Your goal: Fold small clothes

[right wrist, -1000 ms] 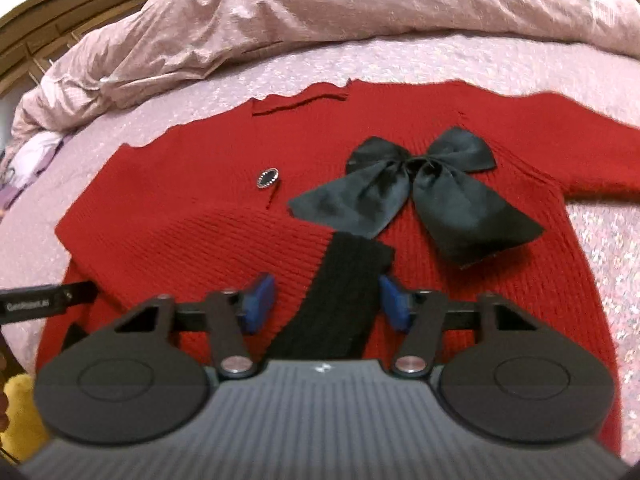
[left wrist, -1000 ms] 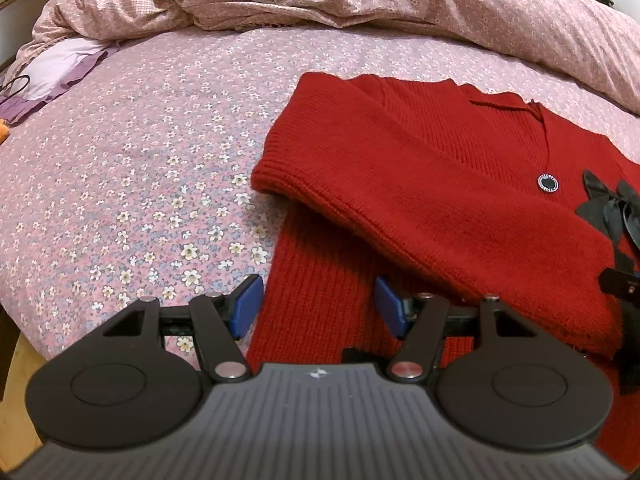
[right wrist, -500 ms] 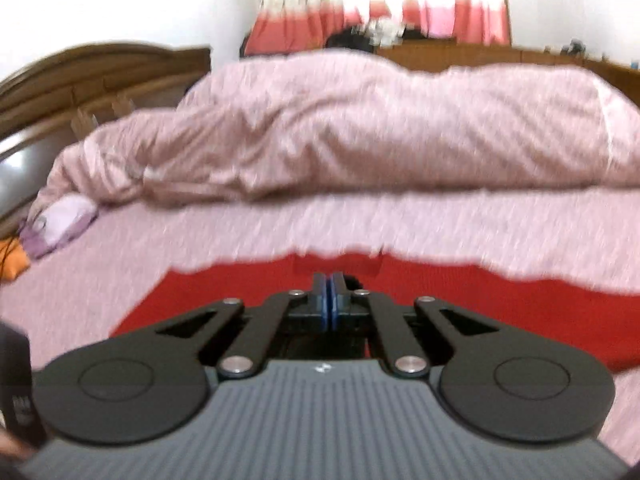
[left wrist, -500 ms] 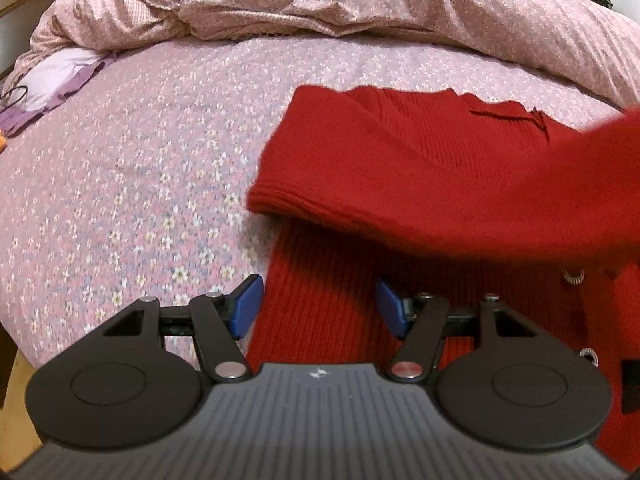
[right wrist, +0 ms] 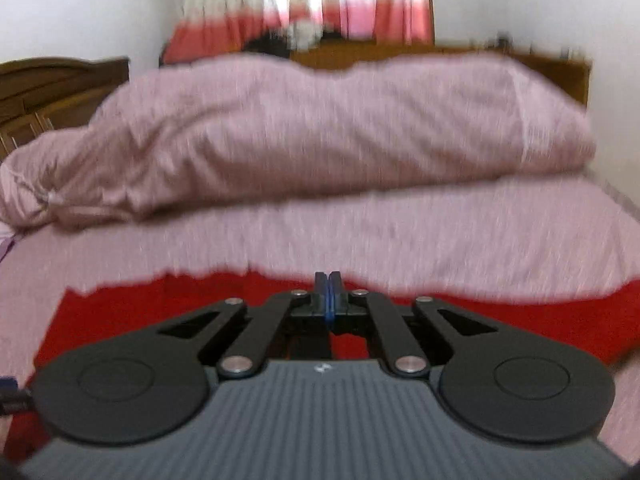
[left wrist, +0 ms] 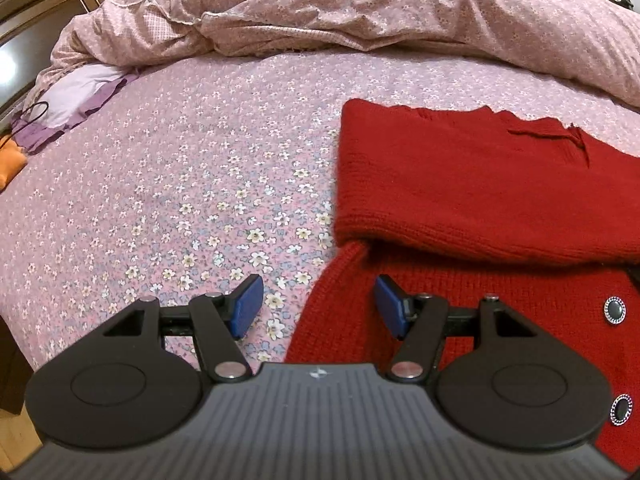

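- Cardigan (left wrist: 480, 184) lies on the bed (left wrist: 200, 160), right half of the left view
- Left gripper (left wrist: 316, 304) gapes, holding nothing, astride the hem
- Right gripper (right wrist: 327, 294) is pinched tight; whether on knit, I cannot tell
- Risk: a thin pinch slips and the fold drops

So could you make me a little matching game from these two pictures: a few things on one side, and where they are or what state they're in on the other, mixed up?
Things:
1. red cardigan
2. left gripper
3. right gripper
4. pink quilt
5. orange item

Places or states:
A. jaws shut tight
B. bunched up along the far side of the bed
C. jaws open over the garment's edge, gripping nothing
D. lying partly folded on the flowered sheet
E. at the far left edge of the bed

Pairs: 1-D, 2-C, 3-A, 4-B, 5-E
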A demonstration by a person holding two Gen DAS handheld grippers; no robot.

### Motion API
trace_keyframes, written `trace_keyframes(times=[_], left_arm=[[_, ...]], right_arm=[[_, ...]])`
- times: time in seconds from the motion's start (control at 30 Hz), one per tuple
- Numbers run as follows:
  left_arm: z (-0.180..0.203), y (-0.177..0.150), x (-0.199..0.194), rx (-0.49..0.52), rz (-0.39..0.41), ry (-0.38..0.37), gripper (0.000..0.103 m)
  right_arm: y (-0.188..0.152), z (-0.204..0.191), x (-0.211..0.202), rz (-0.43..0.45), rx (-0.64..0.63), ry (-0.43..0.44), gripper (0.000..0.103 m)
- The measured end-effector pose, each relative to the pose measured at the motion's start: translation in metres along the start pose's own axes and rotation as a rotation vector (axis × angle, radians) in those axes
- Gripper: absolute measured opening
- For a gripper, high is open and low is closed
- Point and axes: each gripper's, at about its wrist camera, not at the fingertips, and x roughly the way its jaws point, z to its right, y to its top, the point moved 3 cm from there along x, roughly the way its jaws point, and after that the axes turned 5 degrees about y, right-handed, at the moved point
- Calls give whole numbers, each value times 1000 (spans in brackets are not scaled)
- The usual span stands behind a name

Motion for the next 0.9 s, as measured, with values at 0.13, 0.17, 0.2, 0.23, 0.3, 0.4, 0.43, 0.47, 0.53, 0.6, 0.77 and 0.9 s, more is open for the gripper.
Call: trace_keyframes(times=[0.13, 0.17, 0.2, 0.23, 0.3, 0.4, 0.43, 0.47, 0.53, 0.6, 0.77, 0.9], left_arm=[[5, 0, -3, 27, 6, 4, 67], [6, 0, -5, 30, 9, 3, 67], [7, 1, -6, 32, 12, 1, 67], [7, 2, -7, 33, 16, -2, 67], [8, 5, -9, 32, 27, -8, 67], [10, 7, -8, 37, 26, -5, 67], [10, 7, -7, 38, 22, -3, 67], [10, 8, -5, 37, 17, -3, 67], [10, 7, -3, 31, 9, -6, 67], [10, 7, -1, 27, 2, -11, 67], [12, 6, 0, 23, 4, -17, 67], [14, 6, 1, 26, 5, -20, 67]], right_arm=[[-25, 15, 22, -50, 90, 40, 6], [-29, 16, 27, -58, 107, 40, 6], [-31, 19, 34, -75, 125, 39, 7], [-35, 18, 40, -96, 140, 39, 7], [-40, 19, 53, -135, 159, 56, 7], [-47, 20, 64, -196, 168, 48, 8], [-48, 20, 68, -225, 169, 33, 9], [-50, 19, 70, -235, 167, 38, 9], [-52, 19, 69, -215, 156, 51, 9], [-53, 19, 68, -197, 140, 65, 19], [-57, 20, 63, -162, 166, 155, 103], [-58, 14, 68, -195, 119, 150, 102]])
